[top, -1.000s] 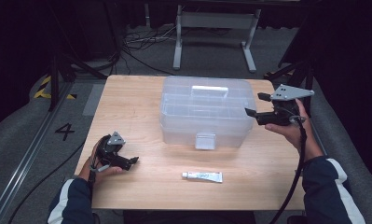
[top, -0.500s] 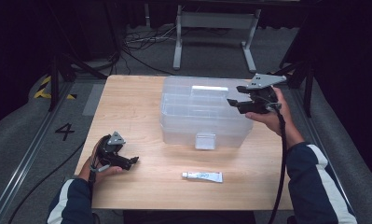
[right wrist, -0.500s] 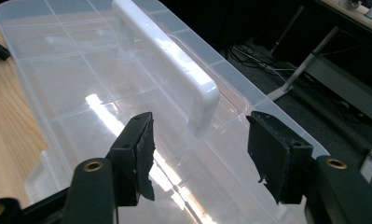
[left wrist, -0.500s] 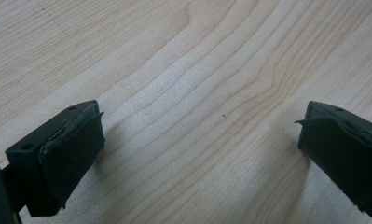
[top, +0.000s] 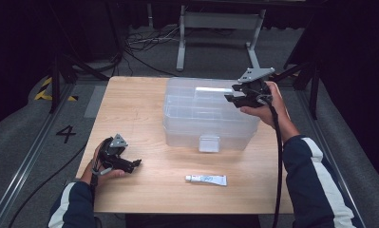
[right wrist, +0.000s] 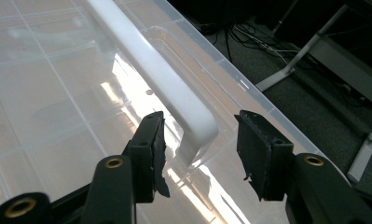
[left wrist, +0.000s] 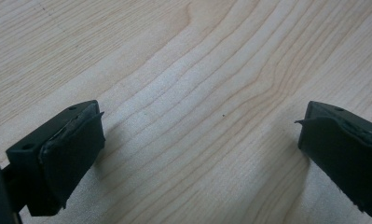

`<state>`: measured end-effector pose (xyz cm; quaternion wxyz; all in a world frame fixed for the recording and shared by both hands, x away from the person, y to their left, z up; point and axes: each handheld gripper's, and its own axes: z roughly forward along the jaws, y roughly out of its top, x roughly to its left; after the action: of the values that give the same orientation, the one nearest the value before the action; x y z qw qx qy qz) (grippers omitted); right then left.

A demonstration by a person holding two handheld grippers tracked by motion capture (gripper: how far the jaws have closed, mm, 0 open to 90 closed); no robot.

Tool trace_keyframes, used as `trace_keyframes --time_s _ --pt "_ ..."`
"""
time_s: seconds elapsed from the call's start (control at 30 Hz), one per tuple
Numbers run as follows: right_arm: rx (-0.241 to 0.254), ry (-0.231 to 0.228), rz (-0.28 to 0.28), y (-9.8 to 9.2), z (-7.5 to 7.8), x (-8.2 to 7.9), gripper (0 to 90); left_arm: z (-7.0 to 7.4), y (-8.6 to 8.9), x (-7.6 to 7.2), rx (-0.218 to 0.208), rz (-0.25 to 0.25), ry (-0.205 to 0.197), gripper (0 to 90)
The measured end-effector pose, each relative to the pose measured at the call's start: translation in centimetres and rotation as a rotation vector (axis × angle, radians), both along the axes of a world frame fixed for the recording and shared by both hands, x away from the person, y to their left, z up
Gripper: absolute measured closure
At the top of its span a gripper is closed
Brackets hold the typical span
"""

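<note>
- At the box's (top: 211, 114) two o'clock corner, the right gripper (right wrist: 200, 156) straddles the white handle's (right wrist: 160, 79) end, jaws closing, not yet pressing.
- Handle runs toward eleven o'clock.
- Left gripper (left wrist: 197, 154) rests open.

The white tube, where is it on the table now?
In the high view, the white tube lies flat on the wooden table near its front edge, in front of the clear plastic box.

Glossy clear plastic box (top: 208, 114), smooth white plastic handle (right wrist: 160, 79), matt pale wood table (top: 130, 109).
</note>
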<state>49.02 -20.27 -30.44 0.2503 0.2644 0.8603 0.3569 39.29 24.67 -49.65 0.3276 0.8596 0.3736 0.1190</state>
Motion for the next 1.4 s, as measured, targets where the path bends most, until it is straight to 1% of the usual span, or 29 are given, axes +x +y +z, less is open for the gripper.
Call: trace_keyframes --time_s 0.1,0.33,0.47,0.57,0.83,0.93,1.0,1.03,1.07,1.1,1.13,1.17,1.23,1.27,1.3,1.33,1.37,1.4 --pt "-0.007 0.003 -0.004 0.3 -0.1 0.4 56.3 0.0 0.0 0.0 0.0 0.0 0.0 0.6" --pt "-0.025 0.006 0.001 1.1 -0.5 0.9 58.9 0.0 0.0 0.0 0.001 0.0 0.0 0.6" --pt "-0.031 -0.001 0.01 1.7 -0.6 0.8 64.8 0.0 0.0 0.0 0.001 0.001 0.001 0.6" --pt "-0.042 -0.014 0.002 1.9 -0.6 0.8 64.9 0.0 0.0 0.0 0.001 0.001 0.0 0.6" --pt "-0.044 -0.008 -0.006 1.9 -0.4 1.0 65.3 0.1 -0.1 0.2 0.007 -0.003 -0.004 1.9" --pt "-0.044 -0.007 -0.01 1.9 -0.3 1.1 65.2 0.3 0.0 0.3 -0.004 0.008 -0.011 8.2" --pt "-0.038 -0.008 -0.019 1.9 -0.1 1.3 65.1 0.4 0.0 0.4 -0.01 0.013 -0.019 15.9" --pt "-0.035 -0.009 -0.023 2.0 -0.1 1.3 65.1 0.5 0.0 0.5 -0.011 0.003 -0.008 19.9" --pt "-0.034 -0.007 -0.025 2.0 0.0 1.4 65.1 0.7 -0.2 0.7 -0.013 0.003 -0.004 20.6" --pt "-0.038 -0.007 -0.024 2.0 0.1 1.5 65.1 0.9 -0.3 0.8 -0.014 0.003 -0.015 21.6" --pt "-0.038 -0.005 -0.022 2.0 0.2 1.6 65.1 1.5 -0.4 0.9 -0.03 -0.006 -0.047 25.9" --pt "-0.042 -0.008 -0.025 2.0 0.3 1.6 65.0 1.8 -0.6 1.0 -0.052 -0.003 -0.057 30.9" --pt "-0.041 -0.004 -0.029 2.0 0.4 1.8 65.0 2.5 -1.0 1.3 -0.069 -0.011 -0.085 32.9" --pt "-0.04 -0.001 -0.03 2.0 0.4 1.9 65.0 3.0 -1.2 1.4 -0.081 -0.018 -0.099 36.8" --pt "-0.039 -0.001 -0.033 2.0 0.5 1.9 65.0 3.6 -1.7 1.6 -0.098 -0.027 -0.127 40.8" --pt "-0.037 -0.001 -0.036 2.0 0.6 2.1 64.9 4.1 -2.0 1.8 -0.106 -0.037 -0.146 44.8" --pt "-0.037 -0.001 -0.036 2.0 0.6 2.1 64.9 4.1 -2.0 1.8 -0.106 -0.037 -0.146 51.8" --pt "-0.035 -0.001 -0.039 2.1 0.7 2.2 64.9 4.5 -2.4 2.0 -0.11 -0.03 -0.164 51.8"
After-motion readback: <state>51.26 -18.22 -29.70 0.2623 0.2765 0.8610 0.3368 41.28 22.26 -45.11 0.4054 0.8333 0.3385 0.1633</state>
